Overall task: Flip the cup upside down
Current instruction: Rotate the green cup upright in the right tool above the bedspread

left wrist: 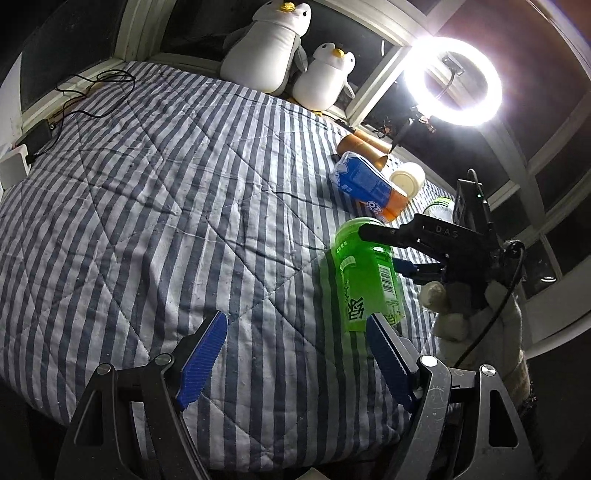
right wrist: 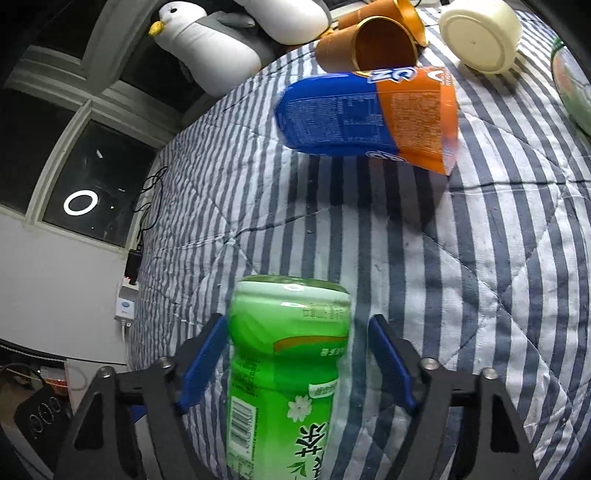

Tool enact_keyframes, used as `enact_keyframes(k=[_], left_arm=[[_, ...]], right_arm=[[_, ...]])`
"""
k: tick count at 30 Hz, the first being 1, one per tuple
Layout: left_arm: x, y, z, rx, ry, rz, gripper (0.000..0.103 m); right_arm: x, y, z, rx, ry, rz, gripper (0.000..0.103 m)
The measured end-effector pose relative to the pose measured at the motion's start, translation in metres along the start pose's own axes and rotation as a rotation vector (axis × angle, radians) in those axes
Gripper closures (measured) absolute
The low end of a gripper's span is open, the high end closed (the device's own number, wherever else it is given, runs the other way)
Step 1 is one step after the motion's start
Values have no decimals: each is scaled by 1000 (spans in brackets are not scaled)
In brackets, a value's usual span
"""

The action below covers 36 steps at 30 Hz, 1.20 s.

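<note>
Two grippers are at work over the striped quilt point(left wrist: 147, 184), and only the right one is engaged. The right gripper point(right wrist: 297, 321) straddles the green cup point(right wrist: 288, 369), a labelled, bottle-like container at 6 o'clock in its own view. One blue pad lies against the cup's side, while the other stands apart with quilt showing between them. The jaws are therefore spread and not clamped. Whether the cup rests on the quilt cannot be told.

The step in hand looks like the grasp before the flip. The next move probably calls for closing both pads squarely on the body. The wrist would then roll half a turn and set the cup down on its other end. The soft quilt may let it topple.

The left gripper point(left wrist: 295, 321) has its fingers wide apart around nothing, with the cup at about 2 o'clock from it.

Counted:
- One green cup.
- Two brown cups point(right wrist: 369, 40) lying on their sides at 12 o'clock.
- One cream cup point(right wrist: 480, 33) at 1 o'clock.
- One blue-and-orange packet point(right wrist: 369, 114).
- One green-and-white container point(right wrist: 572, 81) at the edge.
- Two penguin plushes point(left wrist: 266, 48).
- One ring light point(left wrist: 413, 77).
</note>
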State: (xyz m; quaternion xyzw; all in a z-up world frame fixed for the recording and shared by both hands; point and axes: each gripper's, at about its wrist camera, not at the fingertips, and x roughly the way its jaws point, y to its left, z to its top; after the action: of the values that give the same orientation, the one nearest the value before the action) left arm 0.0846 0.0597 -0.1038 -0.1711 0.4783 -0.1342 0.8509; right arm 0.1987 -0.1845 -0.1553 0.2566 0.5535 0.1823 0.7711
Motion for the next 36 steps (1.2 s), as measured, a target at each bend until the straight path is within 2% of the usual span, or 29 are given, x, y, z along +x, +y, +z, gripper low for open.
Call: enact_keyframes(k=[1,7,20,29,36], left_arm=[[0,0,0,-1,-1,0,22],[-3,5,2,-11,-10,3,22],[-12,-1,-1,10,-44,6,22],[-22,-29,-10,106,-110,60,22],[-26,-40,-16,152,-134,87,22]], right_arm=[[-1,1,0,-5,-1,6,39],[-7,9,-6,-58,-23,-23,39],[-64,40,-23,-245,-283,-134,40],[-74,70,-44,-429,-428,-272,40],[-74,77,-50,-495,-491,-345,40]])
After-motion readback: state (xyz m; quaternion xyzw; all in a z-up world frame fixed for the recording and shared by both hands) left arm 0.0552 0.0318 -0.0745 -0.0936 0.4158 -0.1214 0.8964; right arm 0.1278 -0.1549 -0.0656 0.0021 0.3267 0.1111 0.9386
